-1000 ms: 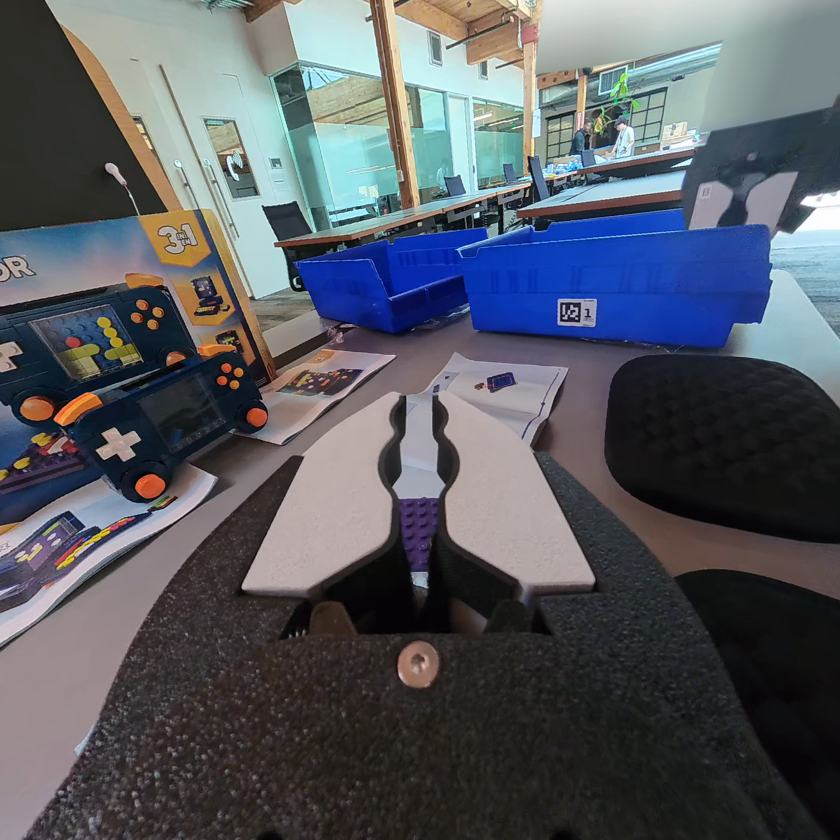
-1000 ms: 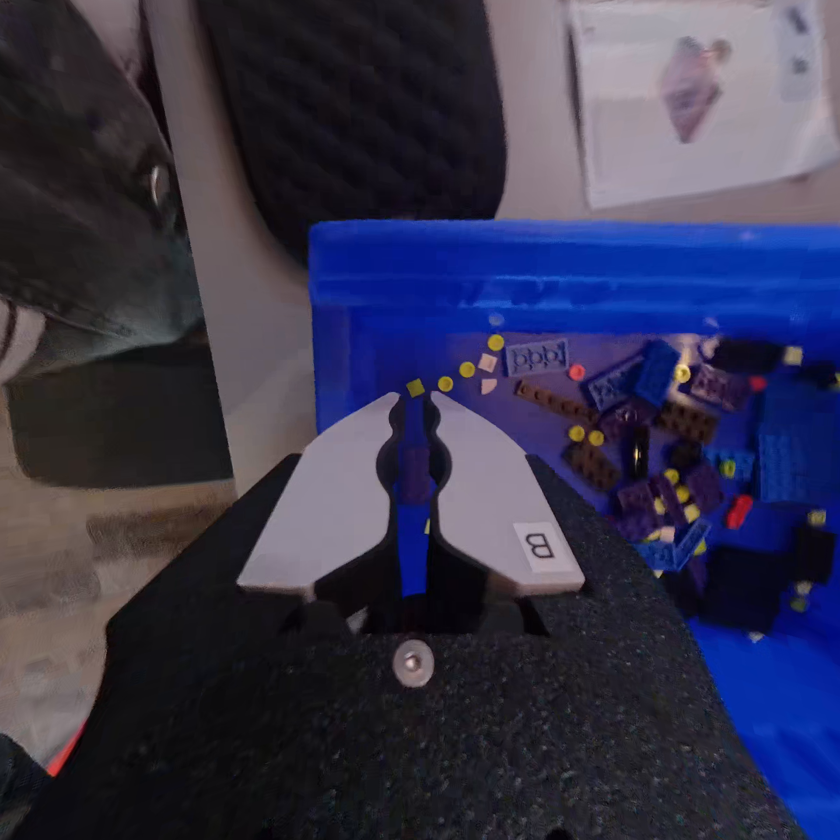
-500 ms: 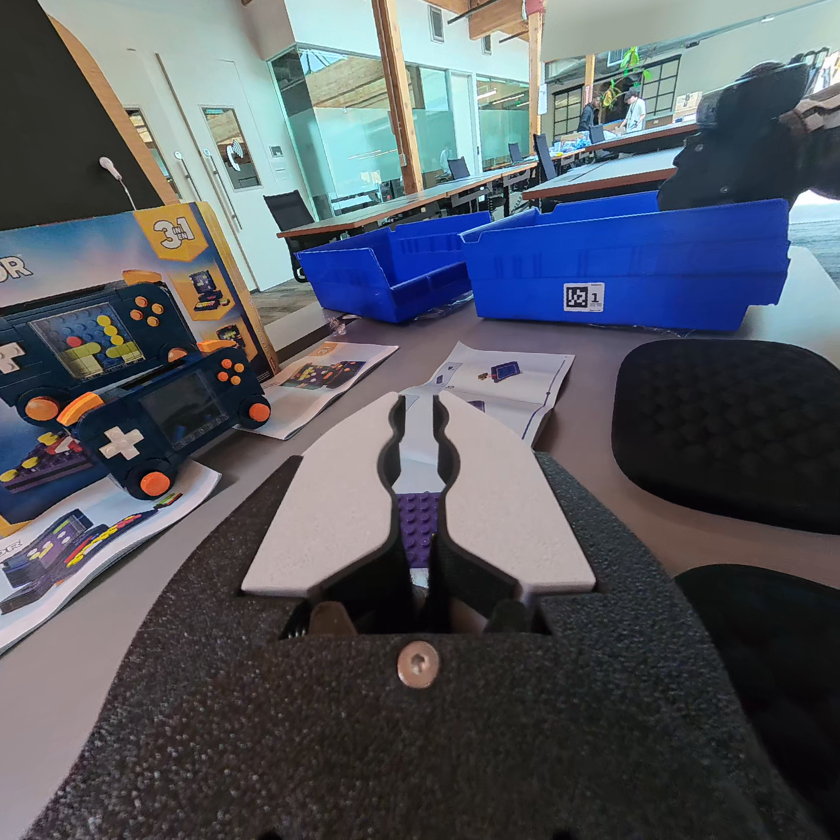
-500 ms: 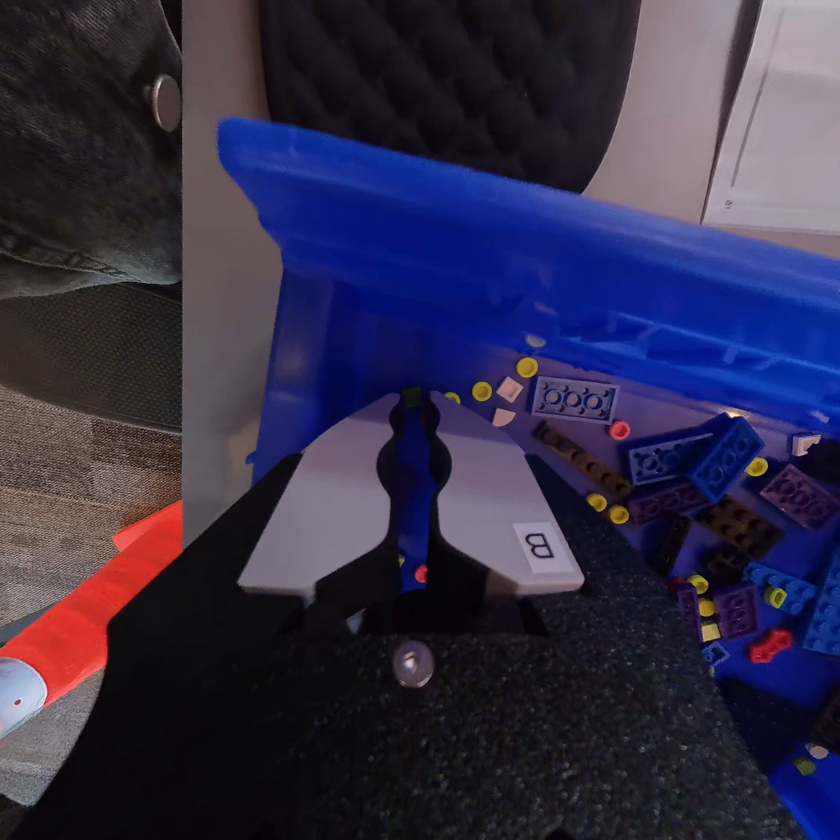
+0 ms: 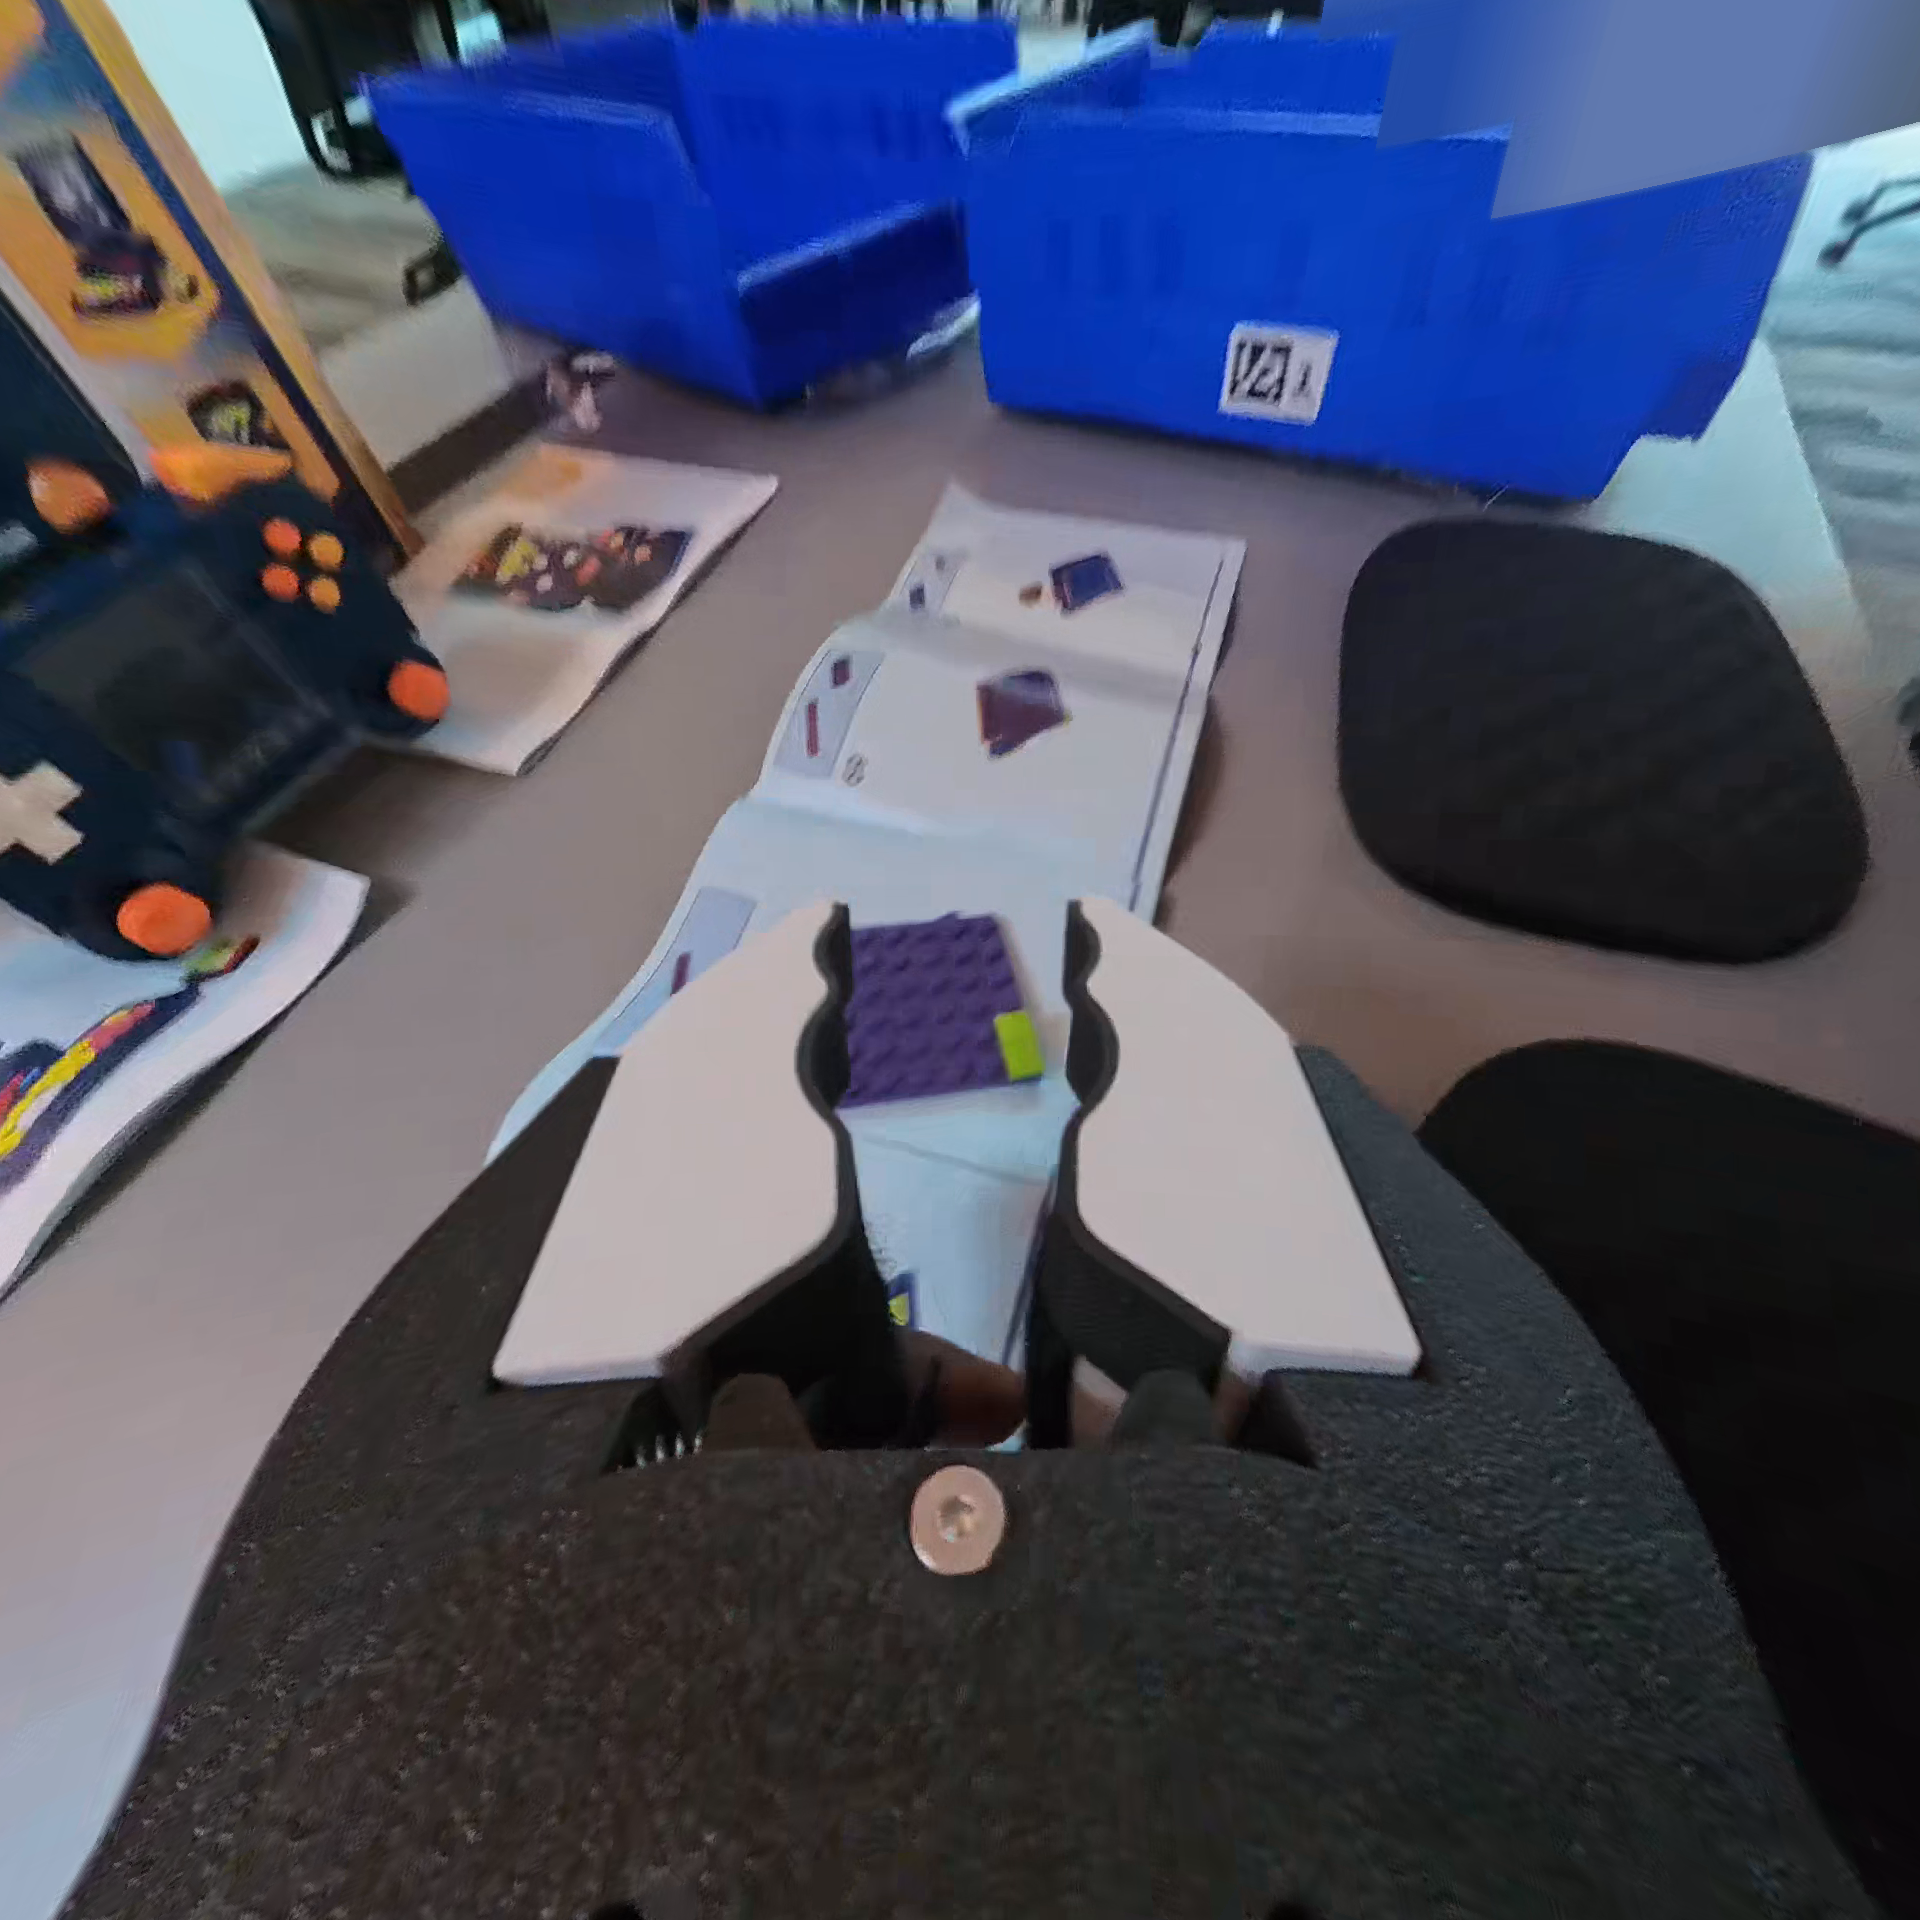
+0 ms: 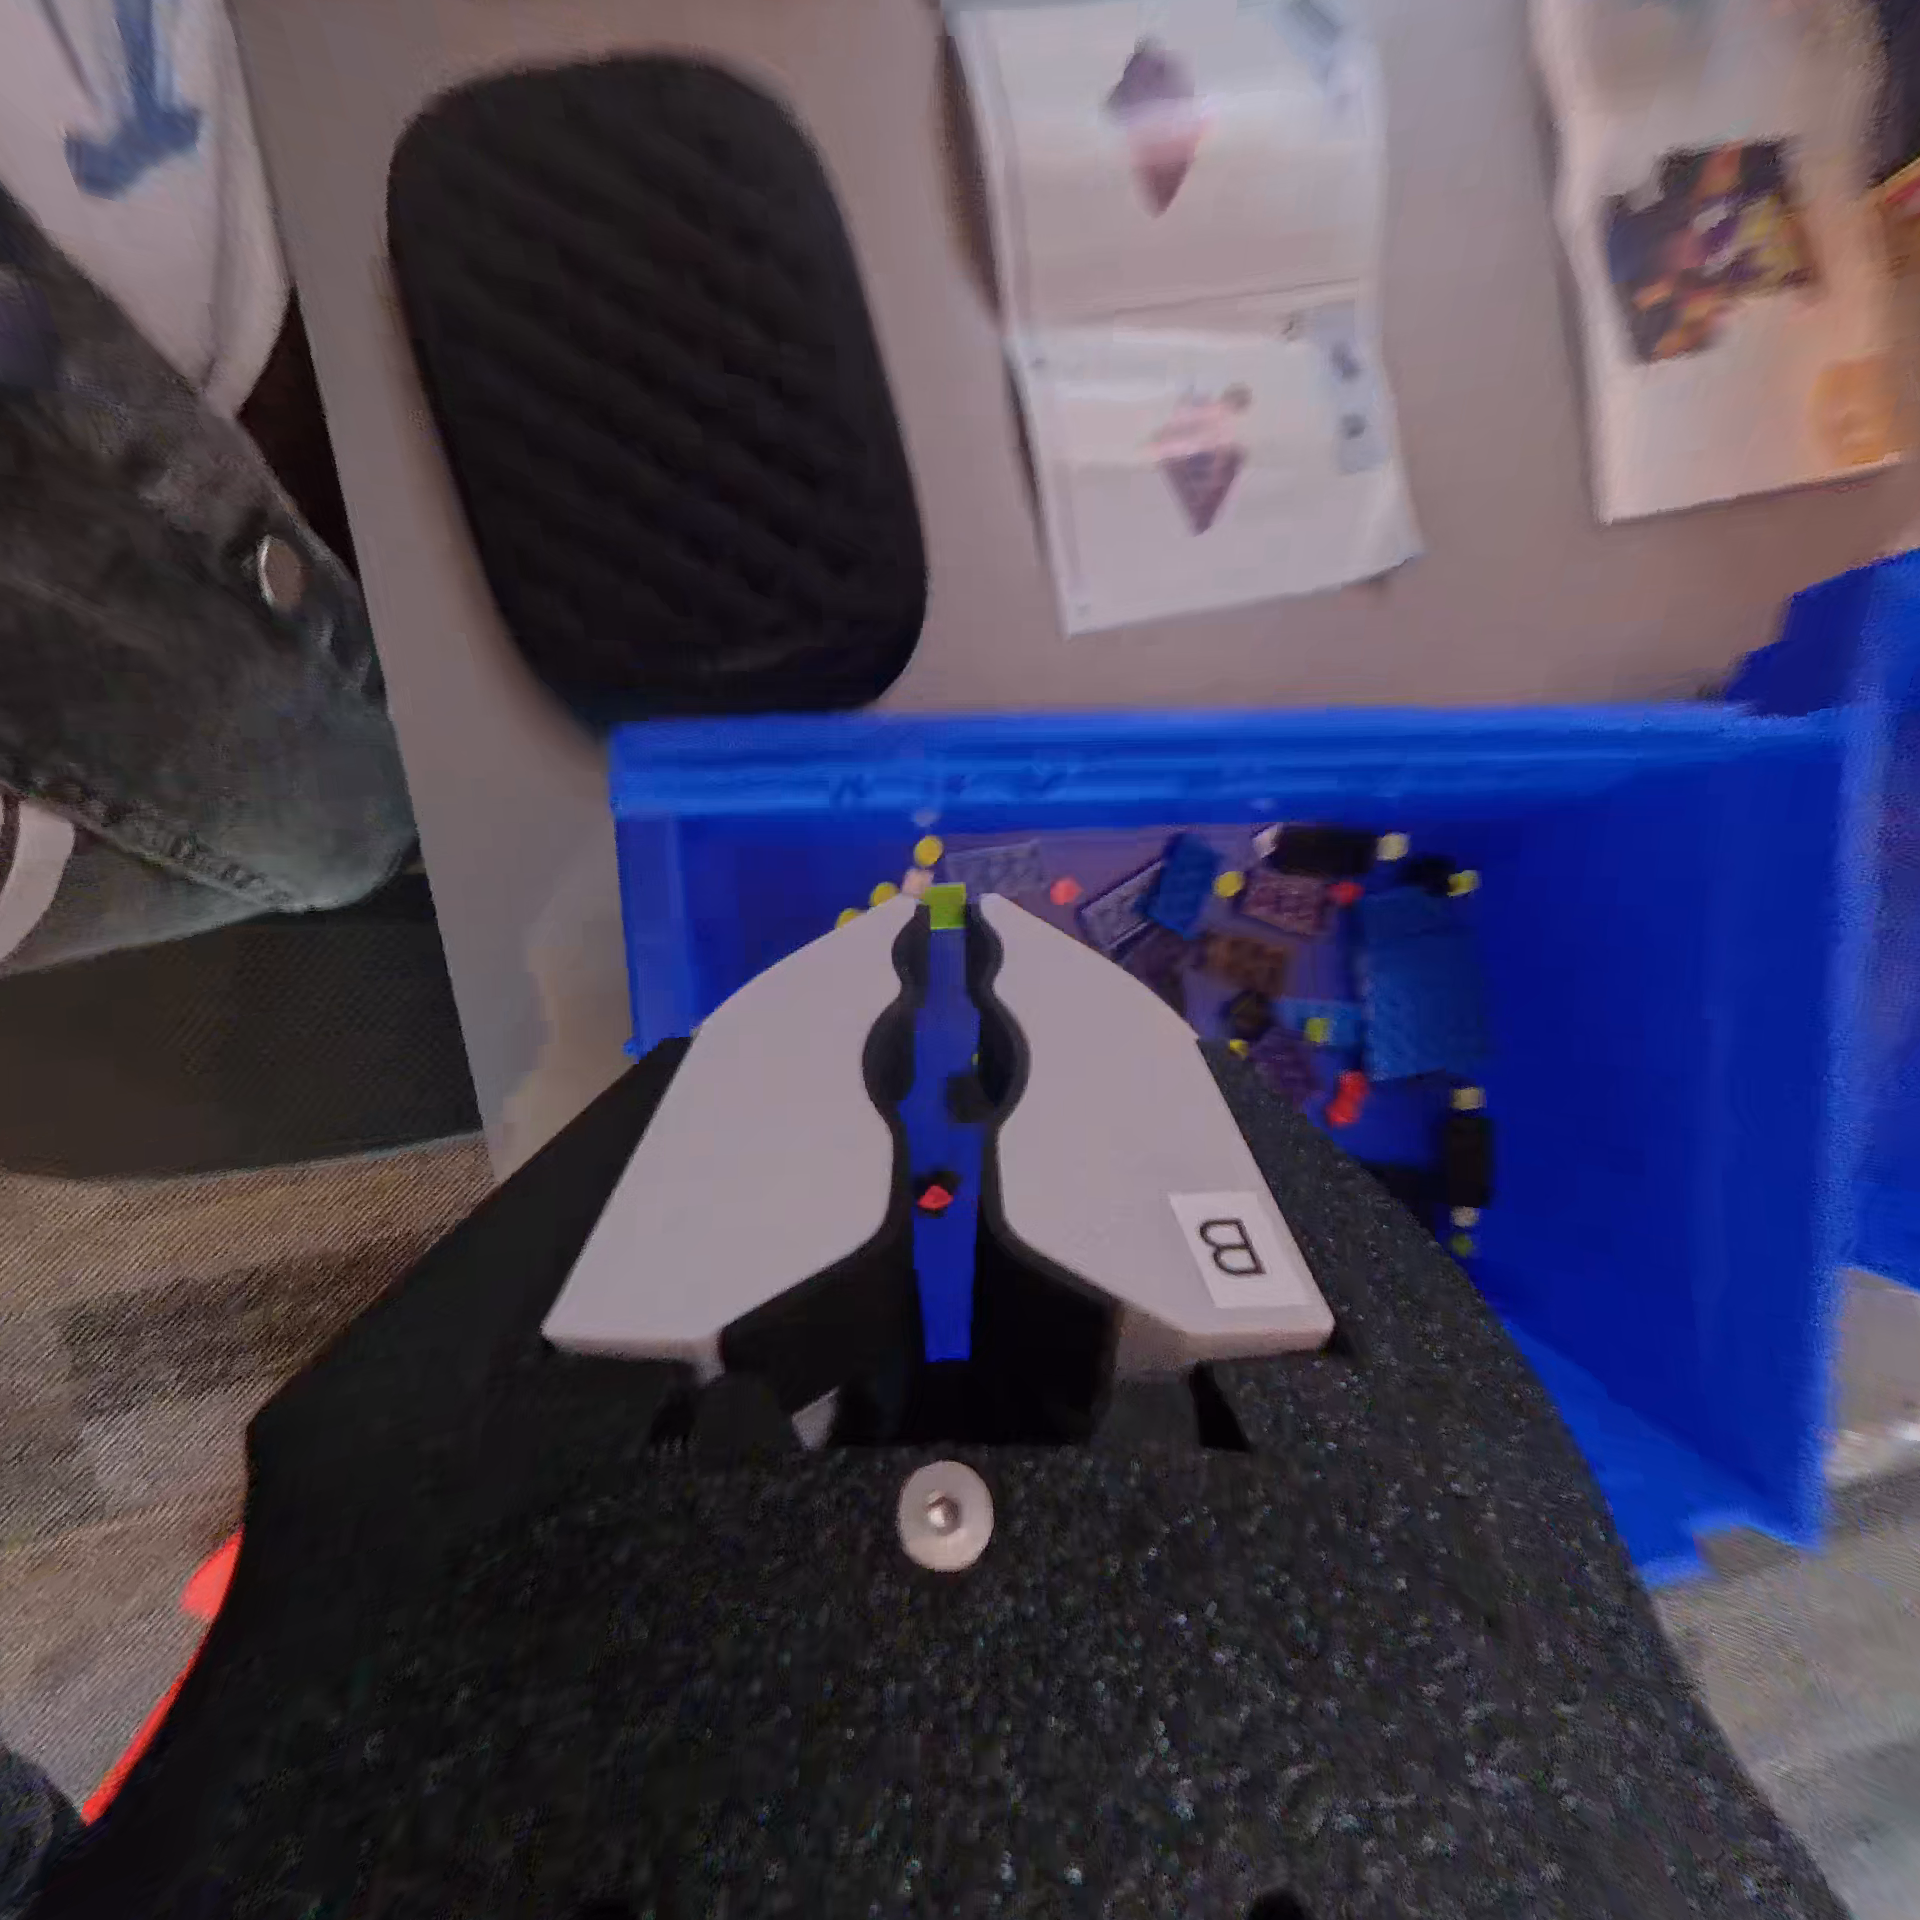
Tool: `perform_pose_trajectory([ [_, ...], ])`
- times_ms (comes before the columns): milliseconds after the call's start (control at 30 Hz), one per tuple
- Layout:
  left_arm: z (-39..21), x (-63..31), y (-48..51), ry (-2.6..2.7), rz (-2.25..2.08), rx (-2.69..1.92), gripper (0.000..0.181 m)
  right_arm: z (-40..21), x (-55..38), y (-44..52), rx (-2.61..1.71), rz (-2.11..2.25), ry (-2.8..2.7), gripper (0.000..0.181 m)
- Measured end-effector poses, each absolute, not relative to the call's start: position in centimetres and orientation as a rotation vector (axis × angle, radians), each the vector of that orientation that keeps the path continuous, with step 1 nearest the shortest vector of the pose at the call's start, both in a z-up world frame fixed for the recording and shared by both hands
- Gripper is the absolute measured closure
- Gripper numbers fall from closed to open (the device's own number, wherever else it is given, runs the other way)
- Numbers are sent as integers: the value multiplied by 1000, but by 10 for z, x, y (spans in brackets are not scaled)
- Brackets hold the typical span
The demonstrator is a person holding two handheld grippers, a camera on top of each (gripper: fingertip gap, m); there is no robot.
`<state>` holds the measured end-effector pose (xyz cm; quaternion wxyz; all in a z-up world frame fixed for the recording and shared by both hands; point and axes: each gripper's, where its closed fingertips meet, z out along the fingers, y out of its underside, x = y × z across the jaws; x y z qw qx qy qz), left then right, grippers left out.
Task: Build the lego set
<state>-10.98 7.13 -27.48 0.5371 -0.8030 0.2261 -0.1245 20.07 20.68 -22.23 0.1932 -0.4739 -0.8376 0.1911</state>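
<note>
In the left wrist view my left gripper (image 5: 951, 920) is open, its fingertips on either side of a purple plate (image 5: 925, 1013). The plate lies flat on an open instruction booklet (image 5: 997, 748) and carries a small lime green piece (image 5: 1016, 1044) at its right edge. In the right wrist view my right gripper (image 6: 948, 906) is shut on a small lime green piece (image 6: 945, 904) at its fingertips. It hangs above the near left part of a blue bin (image 6: 1143, 753) that holds several loose bricks (image 6: 1413, 987).
Two blue bins (image 5: 1299, 281) stand at the back of the table. The set's box (image 5: 156, 582) and more booklets (image 5: 582, 582) are on the left. A black pad (image 5: 1590, 738) lies on the right, also in the right wrist view (image 6: 644, 384). A person's dark denim clothing (image 6: 156, 675) is at that view's left. My hands' fingertips stand some 35 cm from each other.
My left gripper has opened, let go of the purple plate and tipped down over it. My right gripper has risen from the bin floor with the lime piece in its tips.
</note>
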Motion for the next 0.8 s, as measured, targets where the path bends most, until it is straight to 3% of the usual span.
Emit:
perform_pose_trajectory([
  [133, -292, -115, 79, 625, -341, -2018, 147, -174, 141, 185, -1202, 626, -2311, 175],
  [267, -310, -124, 86, 740, -182, -2109, 174, -169, 63, 135, -983, 721, -2471, 176],
  [533, -330, -119, 87, 806, -372, -2170, 181, -257, -57, 86, -757, 671, -2806, 176],
  [800, -331, -119, 87, 792, -407, -2154, 181, -320, -92, 93, -691, 579, -2855, 175],
])
